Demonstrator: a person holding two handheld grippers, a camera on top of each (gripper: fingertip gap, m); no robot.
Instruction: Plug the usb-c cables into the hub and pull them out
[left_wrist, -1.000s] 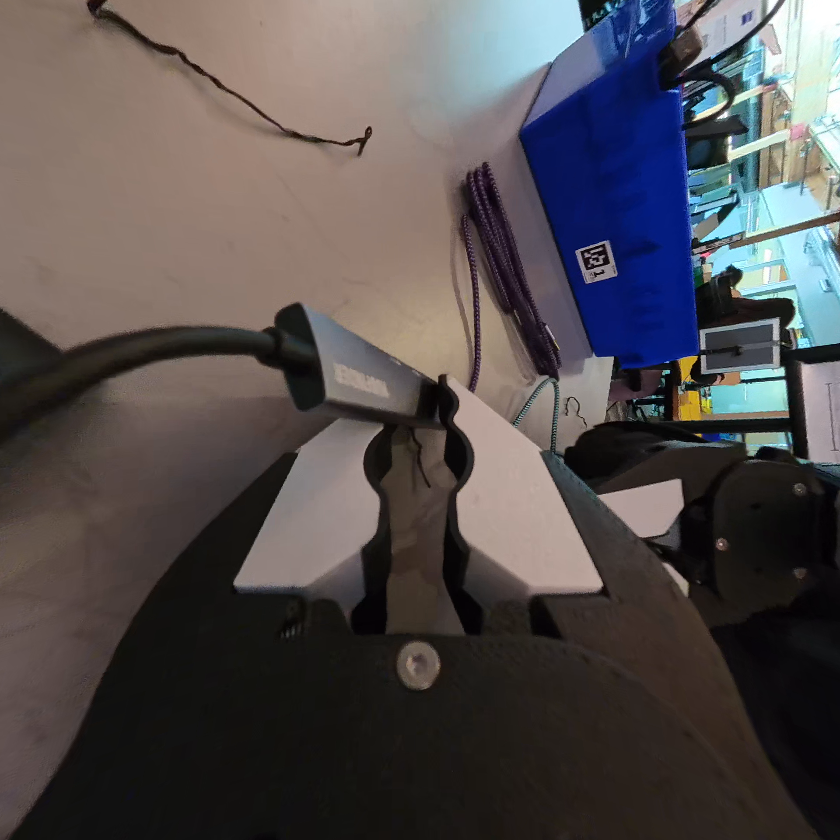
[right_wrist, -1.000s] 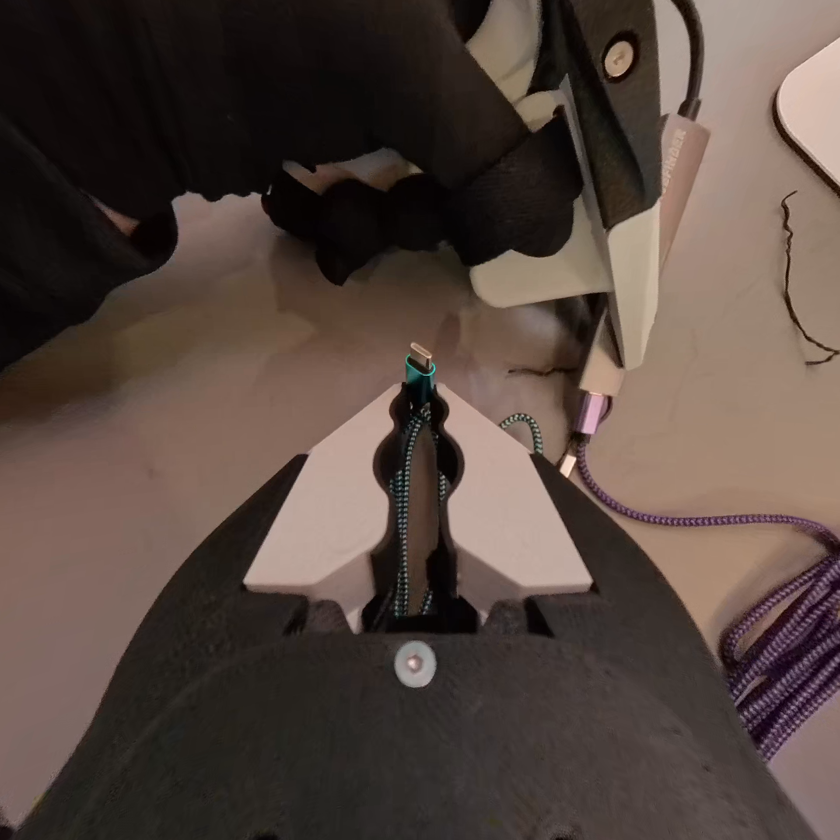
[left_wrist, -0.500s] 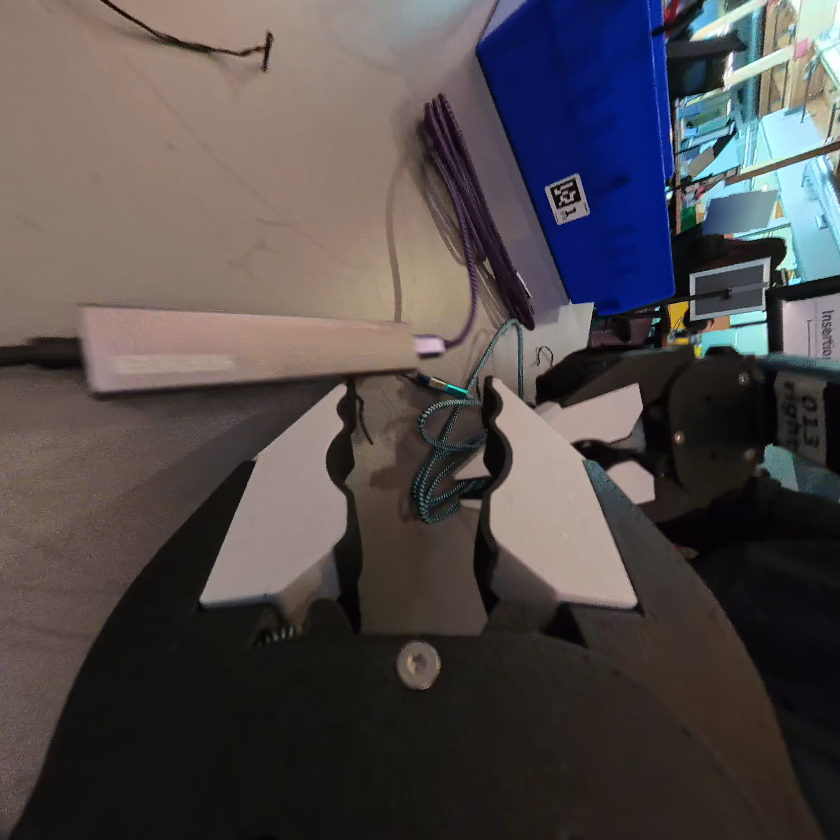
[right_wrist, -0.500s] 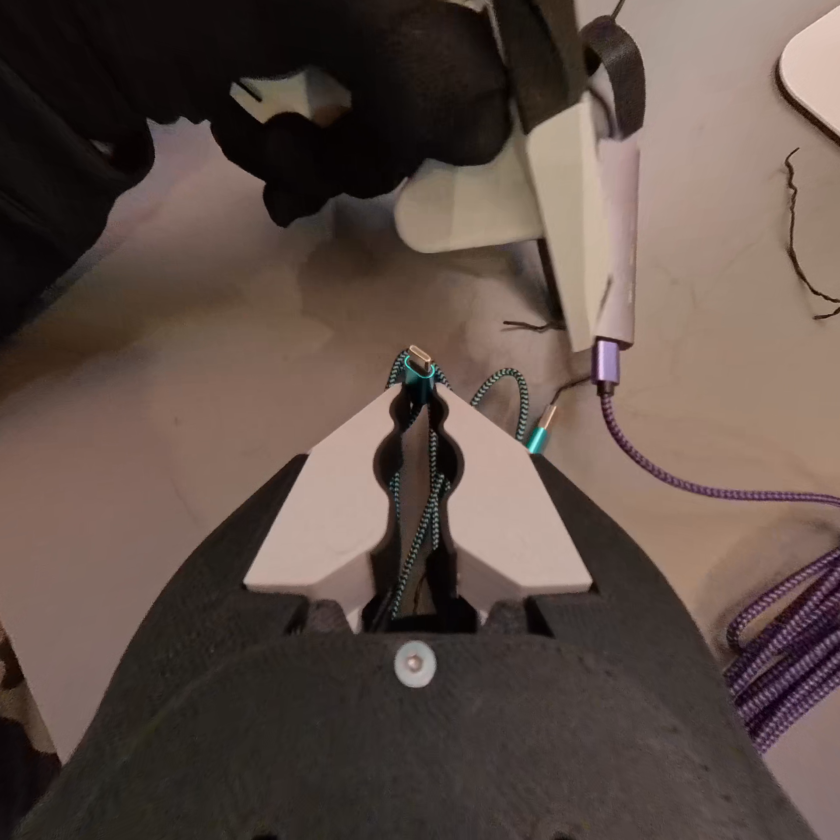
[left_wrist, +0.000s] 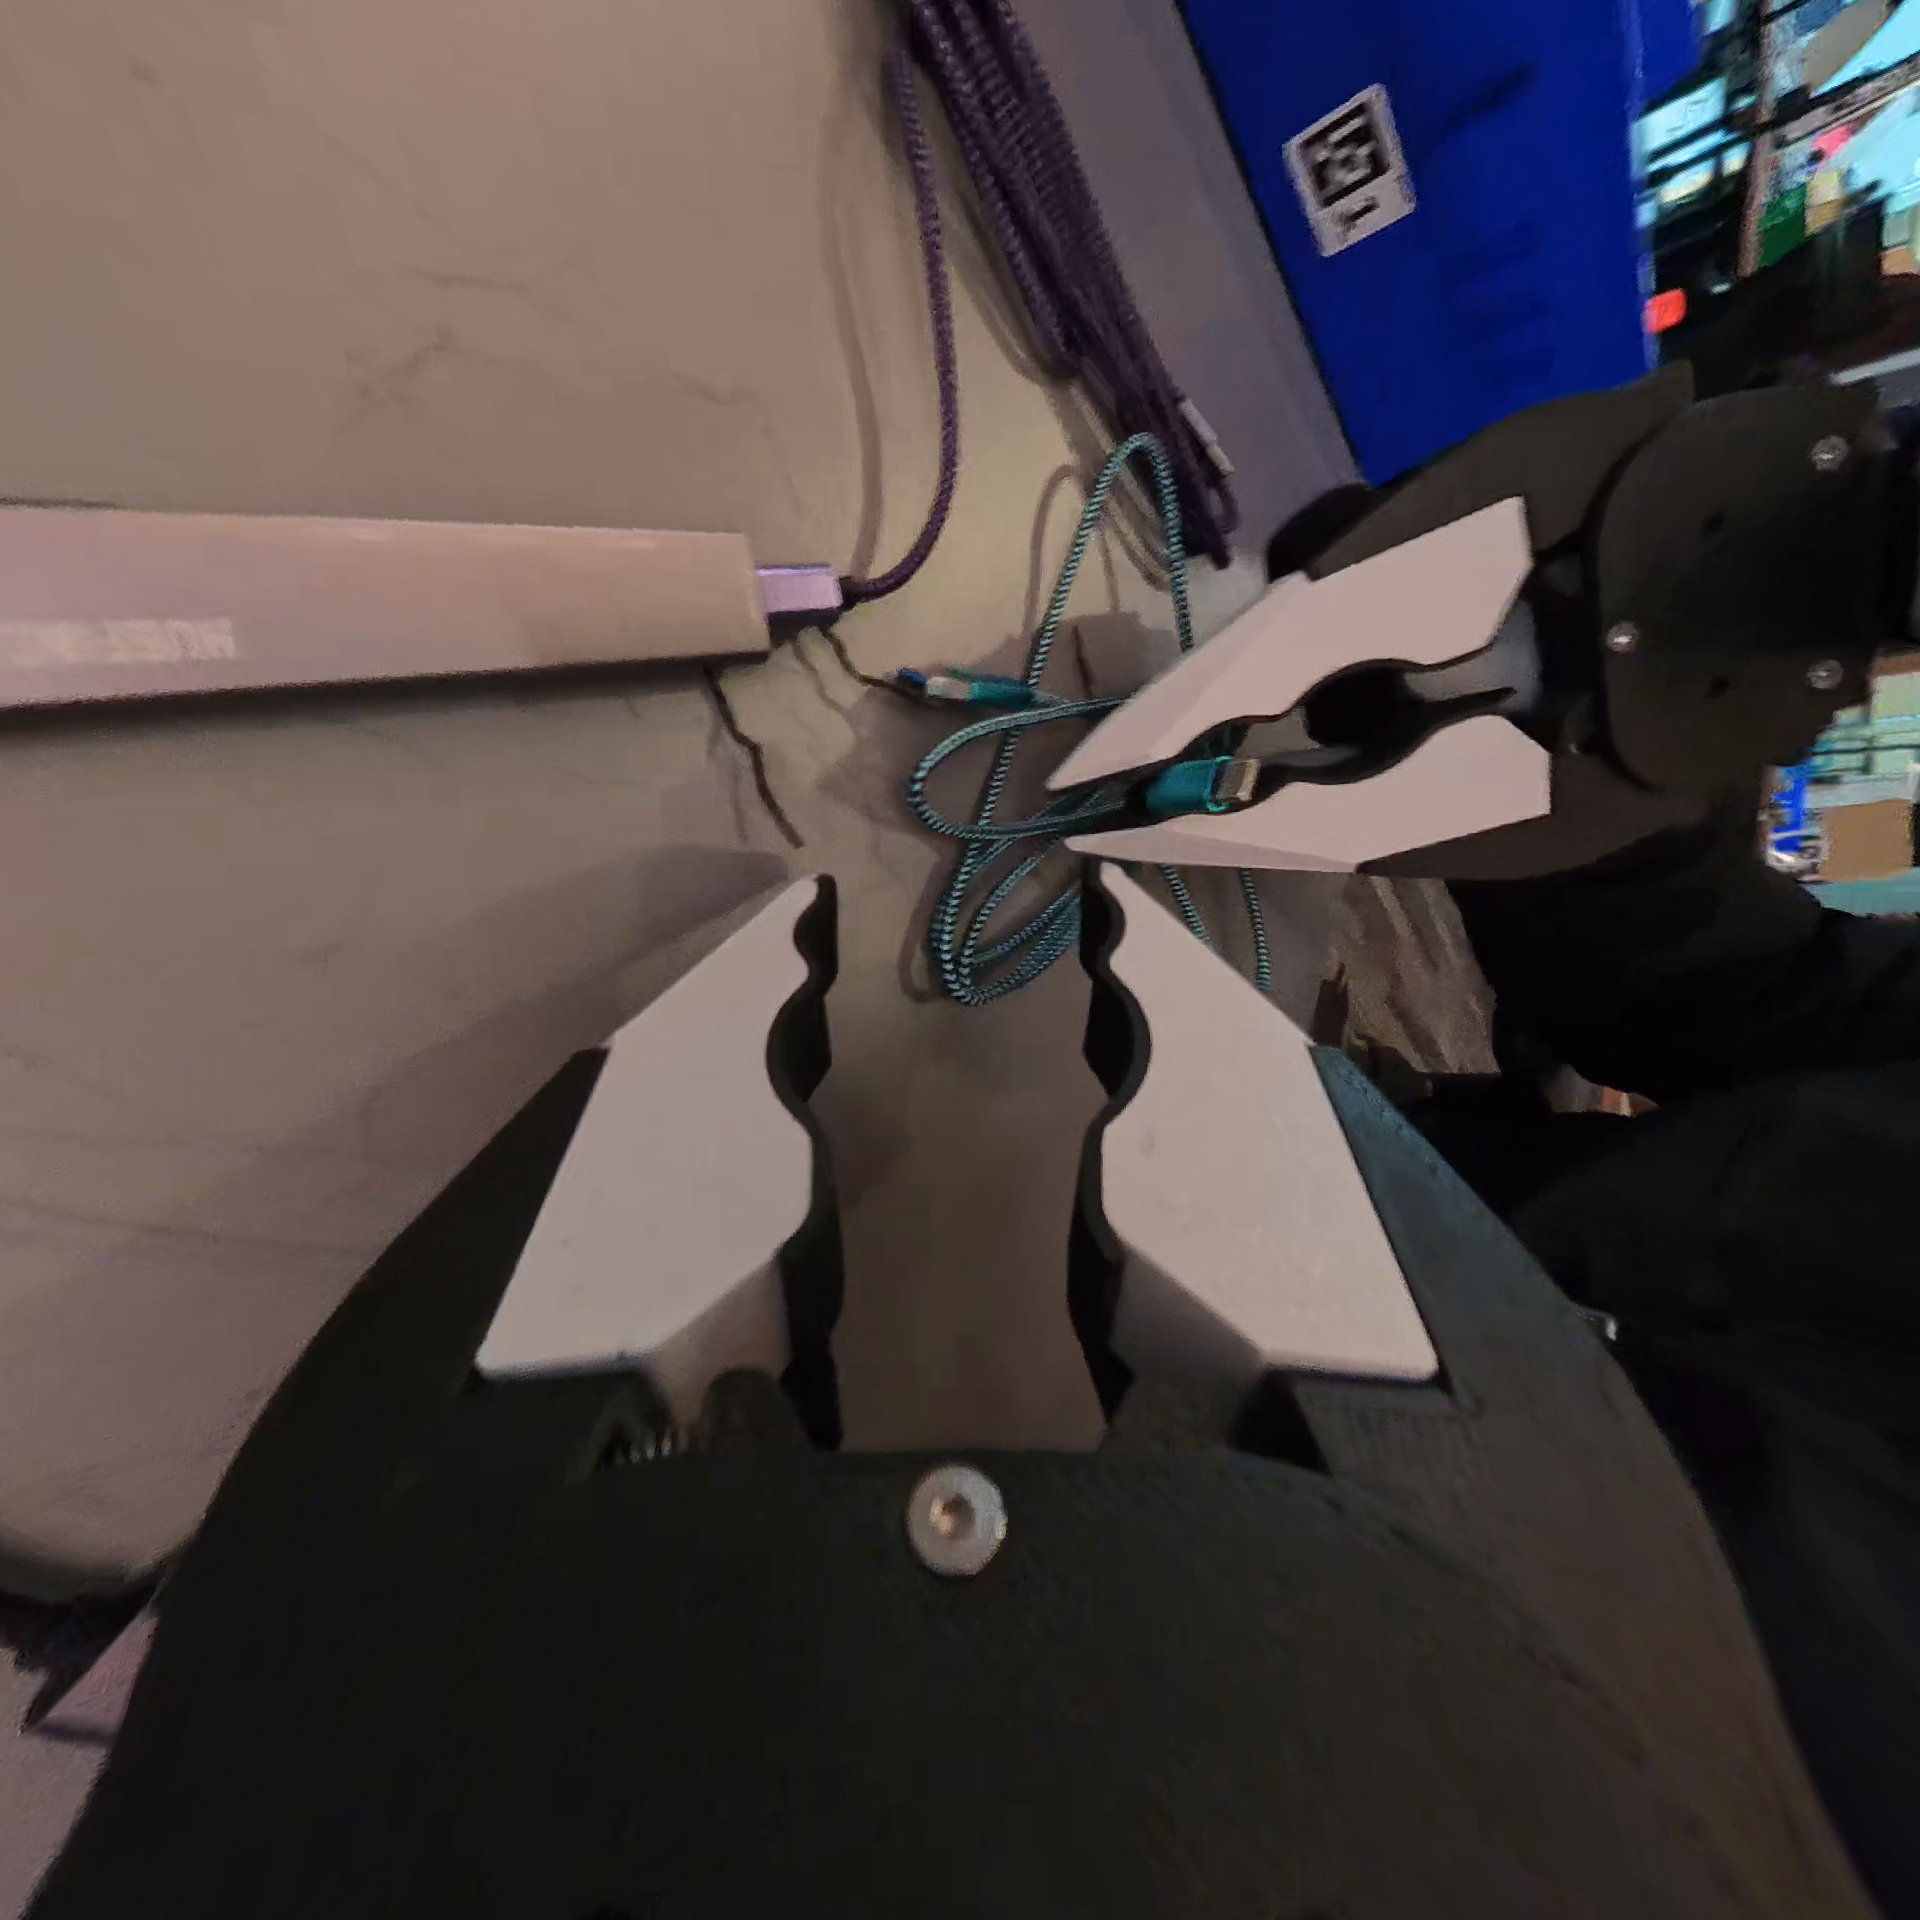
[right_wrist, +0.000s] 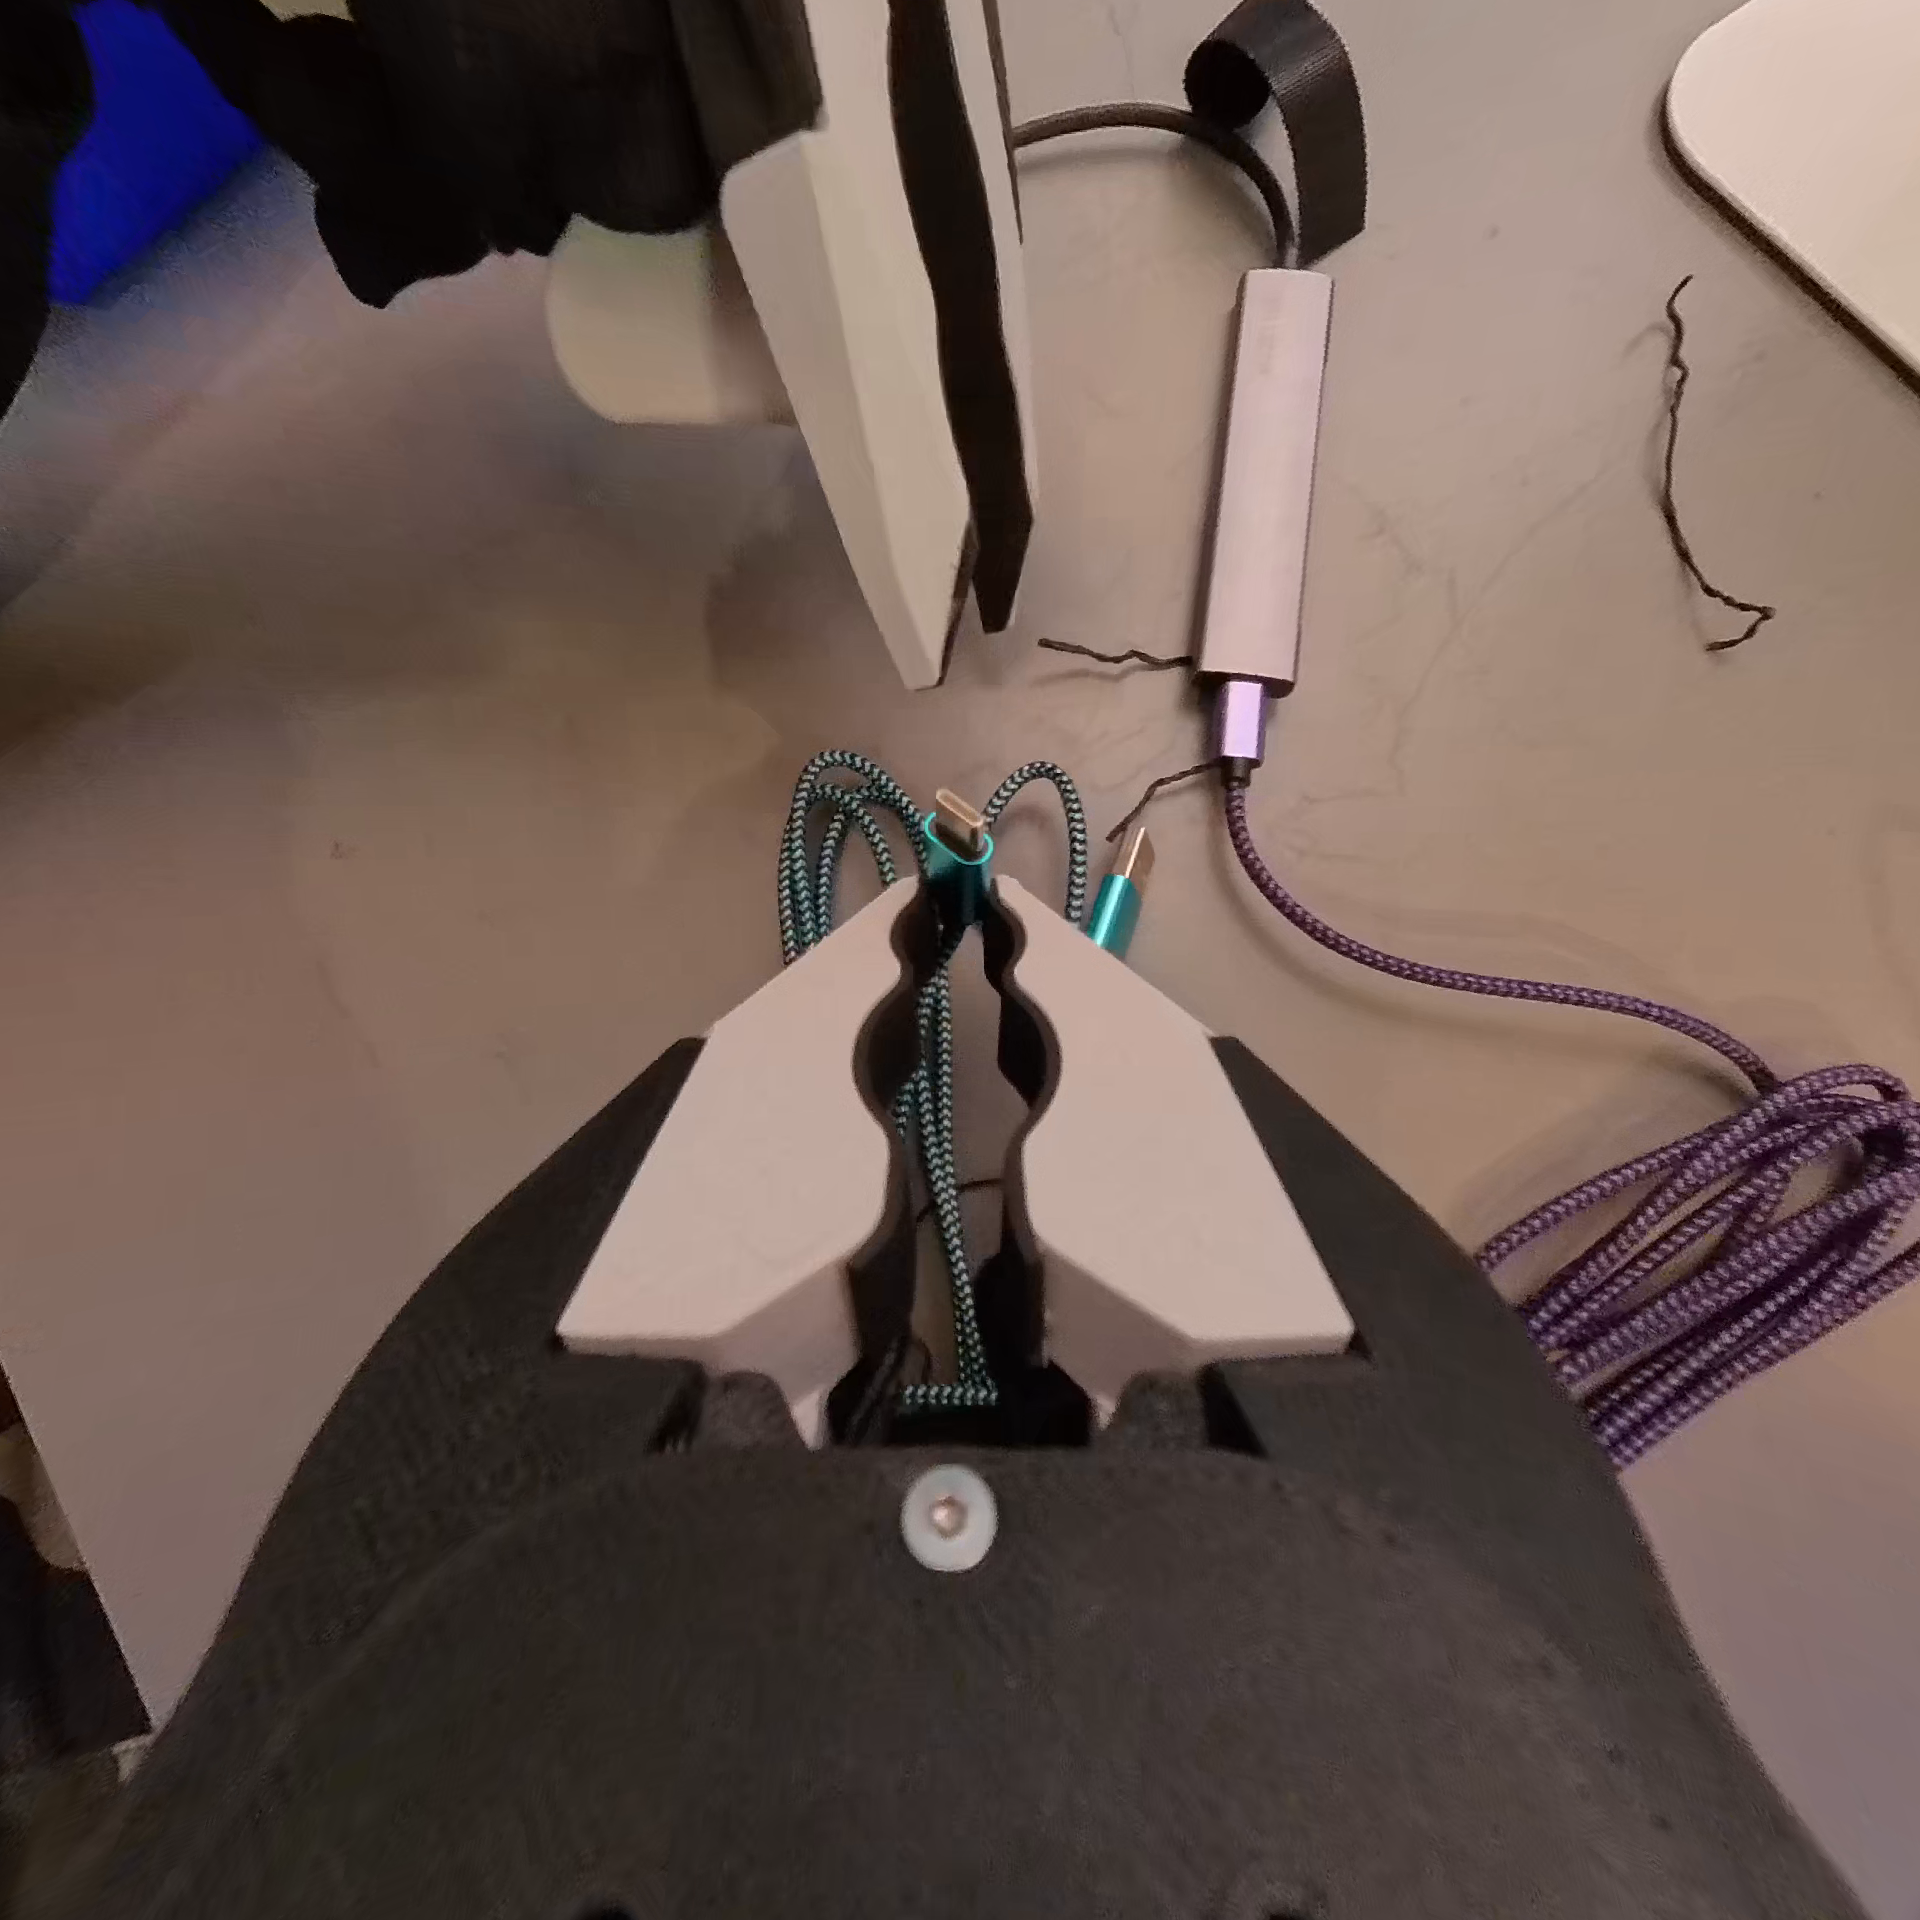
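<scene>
Left wrist view, read from nine o'clock round to three: one grey hub (left_wrist: 374, 613) lies flat on the table (left_wrist: 312, 260), with one purple cable (left_wrist: 935, 312) plugged into its end and running up toward twelve o'clock beside a purple coil. At the centre sits one loose heap of teal cable (left_wrist: 997, 904), its wider plug (left_wrist: 961, 688) lying free on the table near the hub's end. The left gripper (left_wrist: 956, 904) is released — its two fingers stand well apart with only bare table and teal loops between them, touching nothing. At two to three o'clock the right gripper (left_wrist: 1081, 816) is clenched on the teal usb-c plug (left_wrist: 1195, 795).

Right wrist view shows the same count: one hub (right_wrist: 1262, 488) at one o'clock, the purple plug (right_wrist: 1236, 722) seated in it, the purple coil (right_wrist: 1714, 1247) at three o'clock. The teal usb-c plug (right_wrist: 956, 862) sticks out past the tips of the right gripper (right_wrist: 958, 899), apart from the hub.

The table is pale grey and smooth, with a few dark threads (right_wrist: 1694, 499) on it. One blue box (left_wrist: 1455, 208) bearing a square marker stands at one o'clock — behind it, a cluttered, blurred workroom.
</scene>
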